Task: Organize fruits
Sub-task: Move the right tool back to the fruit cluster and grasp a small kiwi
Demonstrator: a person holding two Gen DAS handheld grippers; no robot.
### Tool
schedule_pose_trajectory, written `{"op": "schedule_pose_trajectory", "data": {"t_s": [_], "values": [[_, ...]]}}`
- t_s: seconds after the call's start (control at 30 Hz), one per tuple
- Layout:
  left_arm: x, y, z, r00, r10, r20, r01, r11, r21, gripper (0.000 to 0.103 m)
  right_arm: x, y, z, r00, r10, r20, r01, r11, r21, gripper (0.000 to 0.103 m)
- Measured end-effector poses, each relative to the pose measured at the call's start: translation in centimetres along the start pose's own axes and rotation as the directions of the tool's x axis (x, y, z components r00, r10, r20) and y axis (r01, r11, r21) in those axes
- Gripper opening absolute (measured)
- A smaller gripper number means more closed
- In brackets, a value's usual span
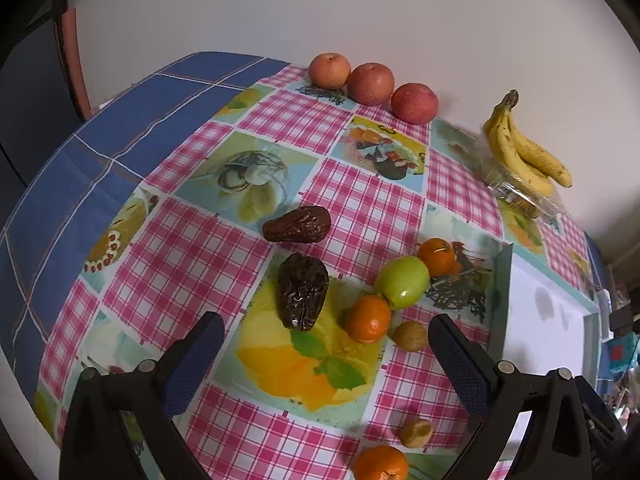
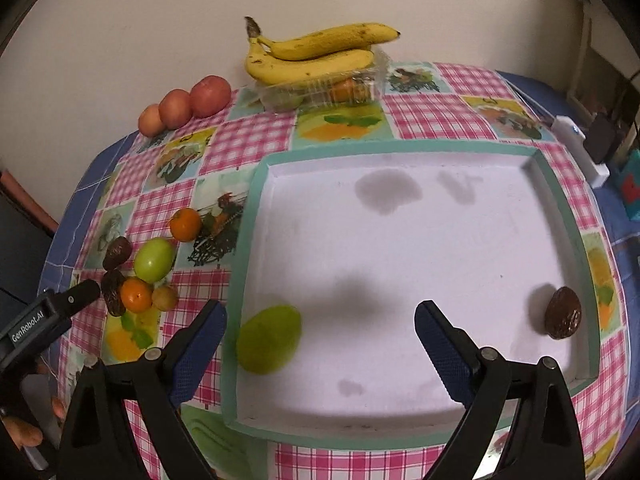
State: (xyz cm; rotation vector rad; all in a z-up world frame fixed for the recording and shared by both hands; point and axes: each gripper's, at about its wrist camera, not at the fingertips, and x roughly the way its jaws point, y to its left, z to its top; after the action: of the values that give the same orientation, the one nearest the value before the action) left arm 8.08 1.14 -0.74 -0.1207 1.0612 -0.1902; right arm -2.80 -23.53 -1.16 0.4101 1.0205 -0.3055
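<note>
The left tool (image 1: 326,354) hangs over the desk (image 1: 208,240) with its fingers spread wide and nothing between them. Just ahead of its gap lies a wrinkled dark date (image 1: 303,291), and a second date (image 1: 297,224) sits a little farther out. Ahead and toward its right finger is a tight cluster — a tangerine (image 1: 367,319) touching a green fruit (image 1: 402,282), with another tangerine (image 1: 437,257) just beyond that and a small brownish fruit (image 1: 409,336) (too small to name with confidence) beside the right fingertip. Near the tool's base lie one more small brown fruit (image 1: 416,433) and a third tangerine (image 1: 381,464). Far ahead, against the wall, three red apples (image 1: 371,83) stand in a touching row, and off to the right a bunch of bananas (image 1: 524,148) rests on a clear plastic box (image 1: 516,194).

The right tool (image 2: 320,328) is likewise spread open and empty, hovering over a white tray (image 2: 400,240) with a teal rim. Inside the tray, a blurred green fruit (image 2: 269,339) lies near the left finger — it looks like a smudged lime or similar — and a dark date (image 2: 563,318) sits at the tray's wall, out past the right finger. The left tool's black body, held by a hand (image 2: 24,432), shows at the far left edge.
</note>
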Motion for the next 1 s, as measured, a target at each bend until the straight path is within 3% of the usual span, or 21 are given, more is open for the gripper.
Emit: {"op": "schedule_pose_trajectory", "data": {"t_s": [0.17,0.27,0.33,0.37,0.47,0.53,0.6,1.0], "values": [[-0.4,0.9,-0.6,0.998,-0.041,-0.051,0.039,0.998,-0.041,0.099,-0.5,1.7,0.0,0.999,0.036,0.031,-0.034,0.997,-0.064,0.095],[-0.4,1.5,-1.4,0.993,-0.067,-0.094,0.062,0.996,-0.060,0.087,-0.4,3.3,-0.6,0.997,0.072,-0.006,-0.072,0.993,-0.095,0.095],[-0.3,1.8,-1.9,0.990,-0.075,-0.119,0.067,0.995,-0.073,0.087,-0.2,4.4,-1.1,0.996,0.082,-0.031,-0.085,0.989,-0.120,0.095],[-0.2,2.0,-2.1,0.989,-0.071,-0.133,0.060,0.995,-0.081,0.087,-0.2,5.1,-1.4,0.995,0.088,-0.044,-0.094,0.986,-0.136,0.093],[0.2,2.8,-2.5,0.985,-0.054,-0.166,0.036,0.993,-0.111,0.087,-0.4,7.0,-2.4,0.991,0.108,-0.073,-0.120,0.975,-0.189,0.072],[0.4,3.6,-2.6,0.983,-0.032,-0.181,0.009,0.992,-0.126,0.084,-0.5,7.9,-3.1,0.988,0.121,-0.093,-0.138,0.968,-0.209,0.071],[0.5,4.3,-2.8,0.980,-0.020,-0.197,-0.008,0.990,-0.141,0.084,-0.4,8.8,-3.7,0.984,0.137,-0.113,-0.160,0.961,-0.224,0.056],[0.9,8.3,-1.9,0.983,0.016,-0.185,-0.060,0.971,-0.232,0.084,3.3,8.9,-4.2,0.952,0.188,-0.240,-0.214,0.973,-0.086,0.041]]}}
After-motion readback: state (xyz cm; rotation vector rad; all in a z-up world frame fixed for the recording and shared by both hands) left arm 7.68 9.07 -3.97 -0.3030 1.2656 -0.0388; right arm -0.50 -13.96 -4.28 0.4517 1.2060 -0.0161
